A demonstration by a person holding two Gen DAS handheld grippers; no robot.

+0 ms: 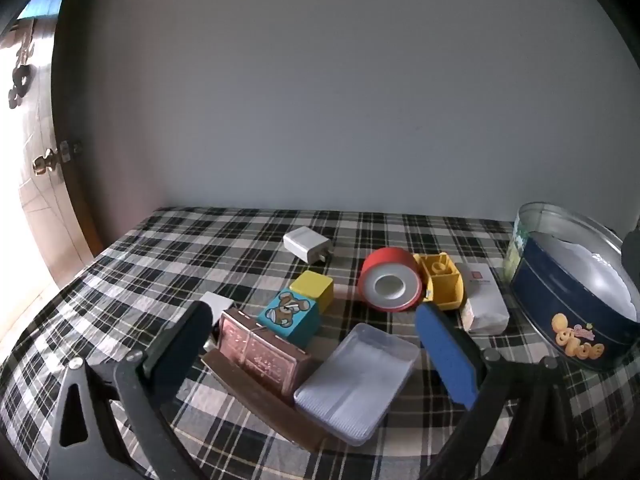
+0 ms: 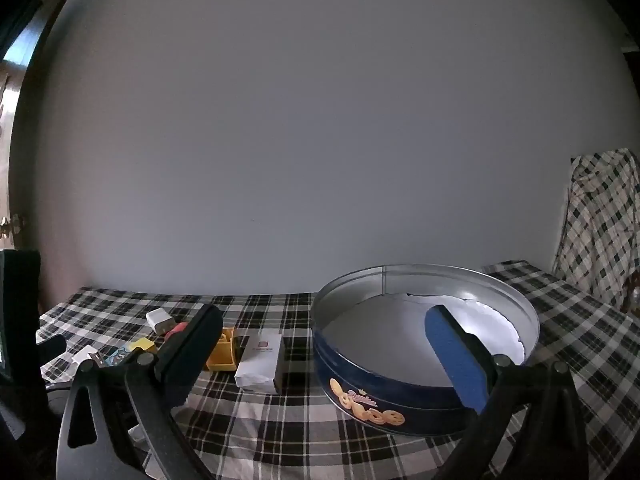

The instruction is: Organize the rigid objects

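Both grippers hang wide open, fingers empty: the left gripper (image 1: 320, 344) over the copper-coloured embossed box (image 1: 262, 350), the right gripper (image 2: 324, 356) before the round blue cookie tin (image 2: 400, 384) on the plaid-covered surface (image 2: 280, 432).

Each tool, left tool (image 1: 320, 344) and right tool (image 2: 324, 344), has black angular arms with round silver screws, triangular cut-outs, and flat blue pads (image 1: 446, 354) lining the fingers.

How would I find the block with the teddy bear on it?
Start at the big blue cookie tin on the checked tablecloth, then look left past the red tape roll. The teddy bear block sits right in front of a plain yellow block. It is the only turquoise one with a picture.
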